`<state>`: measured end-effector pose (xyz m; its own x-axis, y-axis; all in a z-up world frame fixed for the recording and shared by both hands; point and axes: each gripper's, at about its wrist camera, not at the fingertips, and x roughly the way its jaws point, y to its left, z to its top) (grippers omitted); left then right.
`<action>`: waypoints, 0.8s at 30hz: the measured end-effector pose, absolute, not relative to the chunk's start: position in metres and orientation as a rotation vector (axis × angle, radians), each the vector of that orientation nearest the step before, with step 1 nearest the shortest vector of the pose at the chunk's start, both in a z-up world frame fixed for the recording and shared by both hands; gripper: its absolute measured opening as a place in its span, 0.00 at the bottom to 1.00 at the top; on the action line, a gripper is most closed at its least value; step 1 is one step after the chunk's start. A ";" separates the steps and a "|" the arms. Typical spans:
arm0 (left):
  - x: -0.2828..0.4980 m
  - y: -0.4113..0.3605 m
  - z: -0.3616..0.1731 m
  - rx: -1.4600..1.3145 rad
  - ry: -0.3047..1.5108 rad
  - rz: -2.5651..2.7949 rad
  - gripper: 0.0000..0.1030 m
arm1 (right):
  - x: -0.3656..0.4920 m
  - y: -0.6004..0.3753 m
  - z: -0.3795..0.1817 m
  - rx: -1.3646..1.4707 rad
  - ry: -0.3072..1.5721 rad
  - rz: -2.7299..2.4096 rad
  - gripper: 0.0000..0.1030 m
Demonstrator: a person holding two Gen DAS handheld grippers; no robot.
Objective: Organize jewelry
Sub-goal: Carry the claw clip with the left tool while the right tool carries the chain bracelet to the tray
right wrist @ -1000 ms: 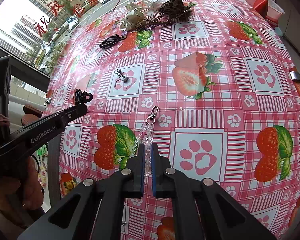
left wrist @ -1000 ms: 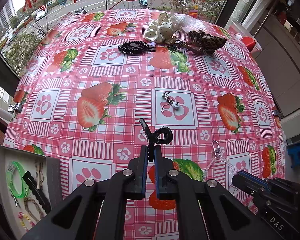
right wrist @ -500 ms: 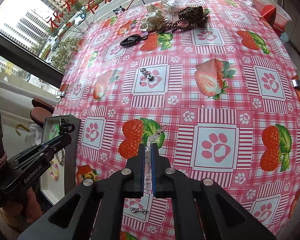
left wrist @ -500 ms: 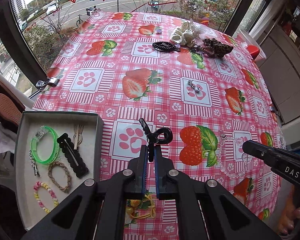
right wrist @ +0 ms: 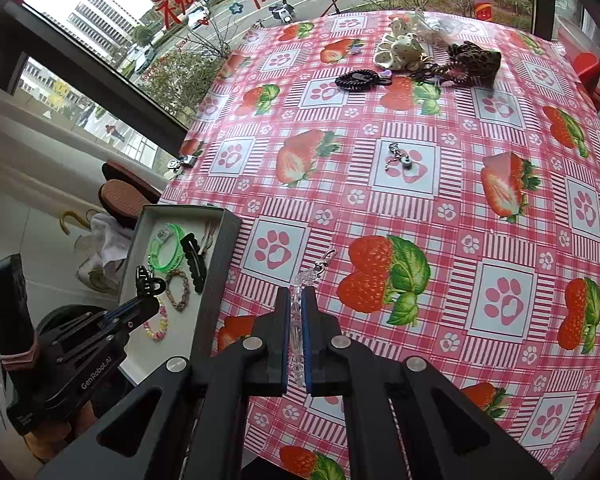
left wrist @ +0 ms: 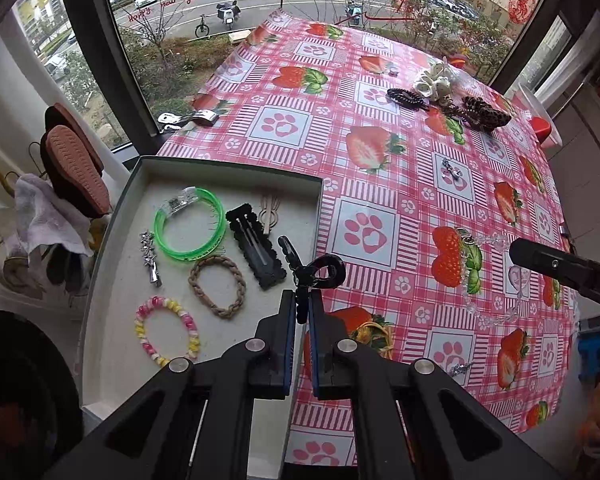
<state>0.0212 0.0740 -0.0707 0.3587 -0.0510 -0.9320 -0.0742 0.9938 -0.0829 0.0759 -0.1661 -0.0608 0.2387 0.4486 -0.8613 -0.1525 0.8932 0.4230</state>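
left wrist view: the left gripper sits at lower centre, jaws narrowed onto a small black claw clip, which stands up from the tips over the right wall of the grey tray. the tray fills the lower left of the frame, at the near left edge of the strawberry tablecloth. inside it lie a green bangle, a black snap clip, a braided tan band, a pink and yellow coil band, a silver hair clip and a thin tan pin, each apart from the others or just beside them. at right centre the right gripper enters from the frame edge; a clear bead chain hangs from its tip in a loop over the cloth.

right wrist view: the right gripper, lower centre, is pinched tight on the clear bead chain, whose metal clasp pokes up past the tips. the left gripper shows at lower left, carrying the claw clip above the tray.

still out on the cloth: a small silver charm at centre, and along the top of the frame a black coil tie, a cream scrunchie and a leopard scrunchie.
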 end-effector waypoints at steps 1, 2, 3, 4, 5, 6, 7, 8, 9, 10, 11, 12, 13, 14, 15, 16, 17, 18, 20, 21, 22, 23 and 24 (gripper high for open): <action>0.017 0.082 -0.070 -0.123 1.207 0.028 0.12 | 0.076 -0.157 -0.058 0.266 1.266 0.437 0.05; 0.012 0.089 -0.070 -0.129 1.209 0.044 0.12 | 0.075 -0.148 -0.055 0.258 1.265 0.456 0.05; 0.008 0.097 -0.070 -0.136 1.212 0.058 0.12 | 0.073 -0.138 -0.053 0.251 1.264 0.475 0.05; 0.004 0.105 -0.070 -0.143 1.215 0.071 0.12 | 0.073 -0.129 -0.051 0.244 1.264 0.493 0.05; 0.000 0.111 -0.070 -0.150 1.217 0.085 0.12 | 0.072 -0.119 -0.049 0.237 1.264 0.511 0.05; -0.005 0.119 -0.071 -0.156 1.219 0.099 0.12 | 0.071 -0.110 -0.048 0.230 1.265 0.529 0.05; -0.009 0.126 -0.072 -0.160 1.221 0.112 0.12 | 0.069 -0.100 -0.047 0.224 1.267 0.548 0.05; -0.013 0.132 -0.072 -0.165 1.224 0.125 0.12 | 0.068 -0.091 -0.046 0.217 1.270 0.567 0.05; -0.018 0.138 -0.073 -0.171 1.227 0.138 0.12 | 0.066 -0.081 -0.046 0.207 1.274 0.587 0.05; -0.022 0.145 -0.075 -0.177 1.231 0.150 0.12 | 0.064 -0.071 -0.046 0.199 1.279 0.606 0.05; -0.026 0.151 -0.077 -0.182 1.236 0.161 0.12 | 0.062 -0.061 -0.046 0.189 1.284 0.626 0.05; -0.030 0.156 -0.080 -0.187 1.242 0.173 0.12 | 0.060 -0.051 -0.047 0.181 1.290 0.646 0.05; -0.034 0.162 -0.083 -0.192 1.249 0.185 0.12 | 0.059 -0.042 -0.048 0.173 1.297 0.664 0.05; -0.038 0.166 -0.087 -0.197 1.257 0.196 0.12 | 0.056 -0.033 -0.050 0.166 1.306 0.683 0.05; -0.042 0.171 -0.090 -0.201 1.264 0.207 0.12 | 0.054 -0.024 -0.052 0.160 1.315 0.701 0.05; -0.045 0.175 -0.094 -0.203 1.272 0.216 0.12 | 0.051 -0.015 -0.054 0.155 1.324 0.719 0.05; -0.048 0.179 -0.098 -0.204 1.280 0.226 0.12 | 0.048 -0.007 -0.057 0.153 1.335 0.739 0.05; -0.051 0.182 -0.102 -0.207 1.288 0.233 0.12 | 0.045 0.001 -0.060 0.152 1.346 0.757 0.05; -0.055 0.187 -0.112 -0.212 1.304 0.246 0.12 | 0.040 0.015 -0.067 0.151 1.370 0.793 0.05; -0.056 0.190 -0.117 -0.213 1.311 0.251 0.12 | 0.036 0.022 -0.072 0.152 1.382 0.810 0.05; -0.056 0.192 -0.122 -0.211 1.317 0.258 0.12 | 0.034 0.028 -0.077 0.152 1.395 0.824 0.05; -0.057 0.193 -0.126 -0.208 1.322 0.263 0.12 | 0.032 0.033 -0.082 0.151 1.409 0.836 0.05; -0.056 0.194 -0.131 -0.205 1.327 0.267 0.12 | 0.030 0.037 -0.089 0.150 1.424 0.842 0.05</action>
<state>-0.0558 0.1942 -0.1310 0.2184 0.0748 -0.9730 -0.3072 0.9516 0.0042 0.0304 0.0370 -0.0887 -0.0812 0.5889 -0.8041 -0.4205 0.7112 0.5633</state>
